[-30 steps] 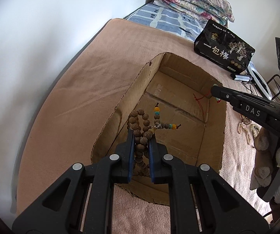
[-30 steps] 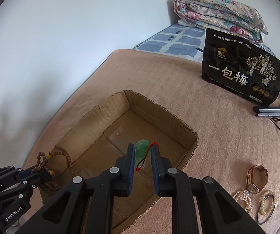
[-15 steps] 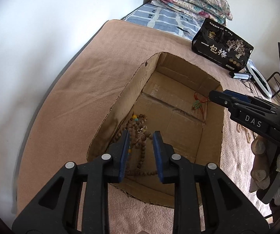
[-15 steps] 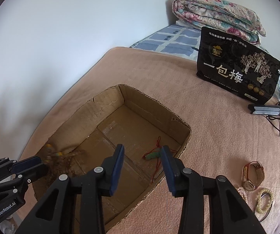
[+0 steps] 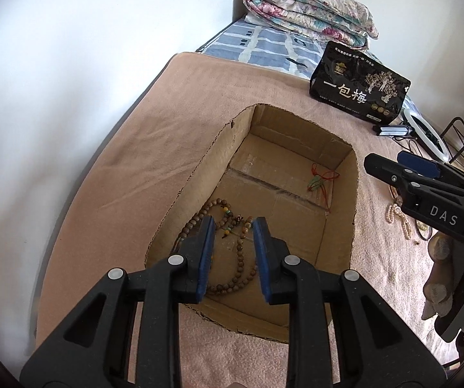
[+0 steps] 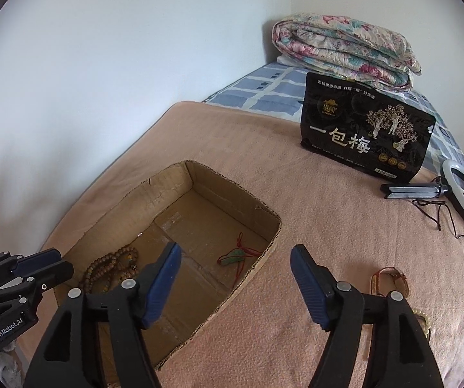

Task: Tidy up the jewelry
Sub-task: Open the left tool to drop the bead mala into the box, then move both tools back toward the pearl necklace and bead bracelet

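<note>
— Though parted over the cardboard box [image 5: 196, 174], left tool [image 5: 233, 252] clamps nothing; wooden bead strand [image 5: 232, 278] lies loose below on the box floor, near the left wall.

— Right tool [image 6: 237, 278]?

— Just been opening, now spread wide, empty. Green pendant on red cord [image 6: 235, 256] rests toward the box's far right corner. Watch [image 6: 384, 281] and pearl strand [image 5: 396, 218] lie on the bed, right of the box.
</note>
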`<state>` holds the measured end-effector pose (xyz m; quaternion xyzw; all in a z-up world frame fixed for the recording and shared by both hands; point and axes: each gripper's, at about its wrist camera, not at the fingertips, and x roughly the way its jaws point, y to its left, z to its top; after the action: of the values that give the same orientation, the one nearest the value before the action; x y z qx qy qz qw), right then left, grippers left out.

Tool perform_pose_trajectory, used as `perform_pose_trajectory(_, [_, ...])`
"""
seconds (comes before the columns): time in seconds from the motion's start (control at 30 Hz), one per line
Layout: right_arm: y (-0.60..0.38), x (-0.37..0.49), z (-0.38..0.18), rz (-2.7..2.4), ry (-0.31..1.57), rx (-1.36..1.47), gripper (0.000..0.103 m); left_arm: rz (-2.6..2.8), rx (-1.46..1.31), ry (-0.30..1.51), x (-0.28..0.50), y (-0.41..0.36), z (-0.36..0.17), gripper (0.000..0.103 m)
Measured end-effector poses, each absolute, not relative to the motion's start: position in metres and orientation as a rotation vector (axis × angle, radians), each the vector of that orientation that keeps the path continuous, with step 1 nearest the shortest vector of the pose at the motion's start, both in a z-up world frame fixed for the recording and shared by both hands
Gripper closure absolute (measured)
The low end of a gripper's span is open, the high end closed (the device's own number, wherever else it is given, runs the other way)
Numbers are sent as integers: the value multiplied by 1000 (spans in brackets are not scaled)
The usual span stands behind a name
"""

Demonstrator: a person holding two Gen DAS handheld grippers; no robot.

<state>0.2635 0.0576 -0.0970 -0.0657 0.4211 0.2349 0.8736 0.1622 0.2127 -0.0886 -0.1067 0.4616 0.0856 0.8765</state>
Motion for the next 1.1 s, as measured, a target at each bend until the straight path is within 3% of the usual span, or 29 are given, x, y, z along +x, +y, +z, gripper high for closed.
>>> perform_pose_trajectory(0.13, [41, 257, -86, 471, 844, -106, 15, 162, -216, 950, 161, 203, -82, 79])
perform_pose_trajectory(0.27, [21, 250, -77, 439, 802, -87, 11, 143, -190, 927, 160, 191, -76, 79])
perform_pose_trajectory(0.33, [10, 247, -75, 432, 794, -82, 1, 125, -181, 917, 159, 183, -73, 77])
perform_pose_trajectory(0.37, [4, 246, -73, 428, 788, -79, 0, 109, -182, 914, 158, 179, -71, 72])
perform_pose_trajectory(0.43, [-7, 243, -70, 415, 776, -77, 0, 78, -175, 900, 157, 170, -66, 45])
perform_pose_trajectory(0.5, [-20, 241, -68, 402, 776, -78, 0, 57, -145, 876, 154, 158, -60, 40])
perform_pose_trajectory(1.1, [-153, 237, -63, 219, 769, -83, 0, -126, -92, 905, 173, 48, -56, 40])
